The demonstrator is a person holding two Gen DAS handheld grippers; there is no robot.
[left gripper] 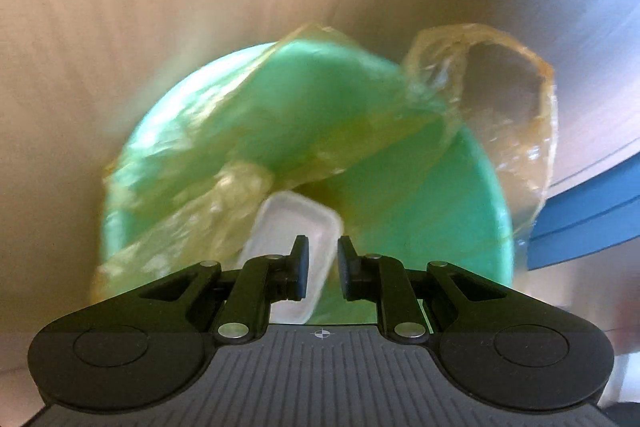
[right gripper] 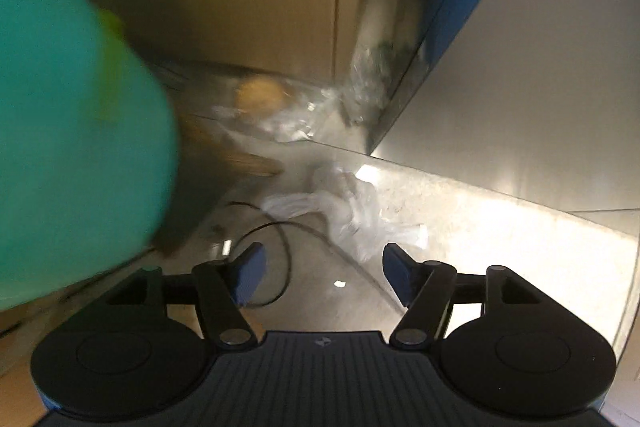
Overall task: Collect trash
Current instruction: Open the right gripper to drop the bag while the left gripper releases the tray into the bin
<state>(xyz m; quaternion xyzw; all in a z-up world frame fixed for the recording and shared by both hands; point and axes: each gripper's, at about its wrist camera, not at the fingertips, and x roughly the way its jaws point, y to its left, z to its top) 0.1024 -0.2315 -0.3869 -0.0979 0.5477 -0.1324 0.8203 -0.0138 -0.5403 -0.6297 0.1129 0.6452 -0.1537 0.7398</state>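
Observation:
In the left wrist view a green bin (left gripper: 420,195) lined with a yellowish plastic bag (left gripper: 508,115) fills the middle. A white foam tray (left gripper: 292,239) lies tilted over the bin's near side. My left gripper (left gripper: 323,267) sits just above it, its jaws a small gap apart with the tray's right edge between them; contact is unclear. In the right wrist view my right gripper (right gripper: 322,271) is open and empty above the floor. Crumpled clear plastic (right gripper: 352,211) lies just ahead of it. The green bin (right gripper: 72,155) is blurred at the left.
A cardboard box wall (left gripper: 180,7) stands behind the bin. A blue cabinet edge (left gripper: 592,219) is at the right. In the right wrist view a black wire loop (right gripper: 276,259), more plastic wrap (right gripper: 288,123) and metal panels (right gripper: 520,131) surround the floor corner.

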